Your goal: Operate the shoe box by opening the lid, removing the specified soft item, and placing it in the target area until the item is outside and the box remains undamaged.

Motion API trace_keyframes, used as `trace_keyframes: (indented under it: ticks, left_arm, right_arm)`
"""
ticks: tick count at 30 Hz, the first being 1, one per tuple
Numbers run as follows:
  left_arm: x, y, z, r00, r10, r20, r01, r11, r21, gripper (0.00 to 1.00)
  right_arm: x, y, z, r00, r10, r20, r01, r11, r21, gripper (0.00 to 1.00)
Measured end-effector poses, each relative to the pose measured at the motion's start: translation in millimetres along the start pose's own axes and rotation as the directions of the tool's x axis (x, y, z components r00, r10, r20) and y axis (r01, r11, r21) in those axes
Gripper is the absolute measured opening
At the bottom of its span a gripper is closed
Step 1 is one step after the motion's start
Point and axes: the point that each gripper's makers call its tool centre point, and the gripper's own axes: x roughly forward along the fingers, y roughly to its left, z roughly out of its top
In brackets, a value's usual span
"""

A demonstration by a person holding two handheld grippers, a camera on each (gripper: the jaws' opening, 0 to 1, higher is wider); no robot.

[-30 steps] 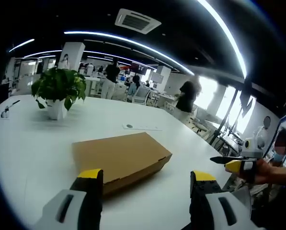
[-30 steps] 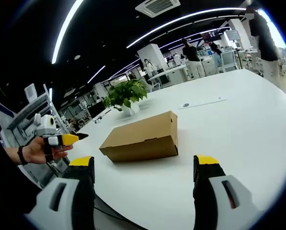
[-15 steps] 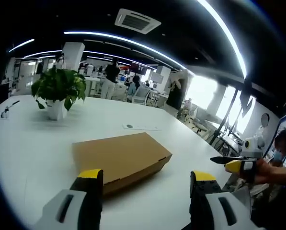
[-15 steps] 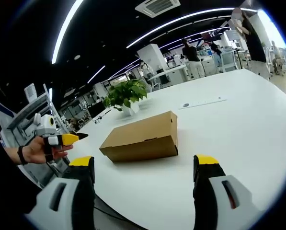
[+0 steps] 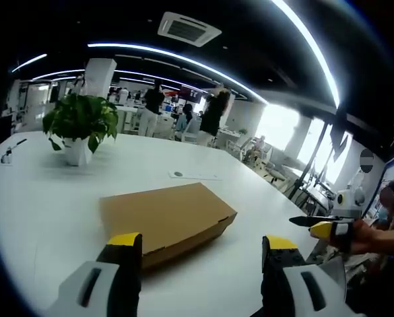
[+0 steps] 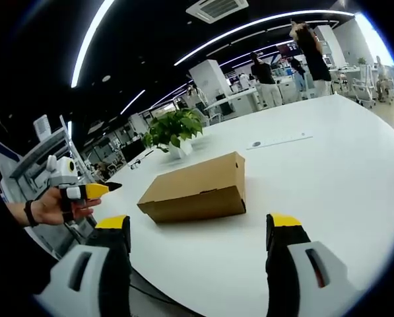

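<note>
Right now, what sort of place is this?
Probably an open-plan office: a long white table with a plant, desks and people behind, strip lights and a ceiling vent.

One cardboard shoe box [image 5: 165, 220] on the tabletop [image 5: 45, 198], lid shut; one potted plant [image 5: 80, 125]; one flat white sheet [image 5: 195, 176] with a dark round mark beyond the box; one small dark item [image 5: 8, 153] at the far tabletop edge, too small to identify; two claws, the left claw [image 5: 201, 246] and the right claw [image 6: 201, 226], two yellow-tipped jaws each, spread apart; one ceiling air vent [image 5: 189, 29]; several people standing in the background, exact count unclear.
</note>
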Motion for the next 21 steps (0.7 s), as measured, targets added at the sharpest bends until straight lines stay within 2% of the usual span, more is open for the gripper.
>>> trace_keyframes:
  ticks: [21]
  left_arm:
    - [-1,10.9,-4.3,1.0,0.023,-0.005,-0.023,1.0,-0.012,0.76]
  right_arm:
    - [8,1,0.4,1.0,0.006,-0.007,-0.006,1.0,0.008,0.79]
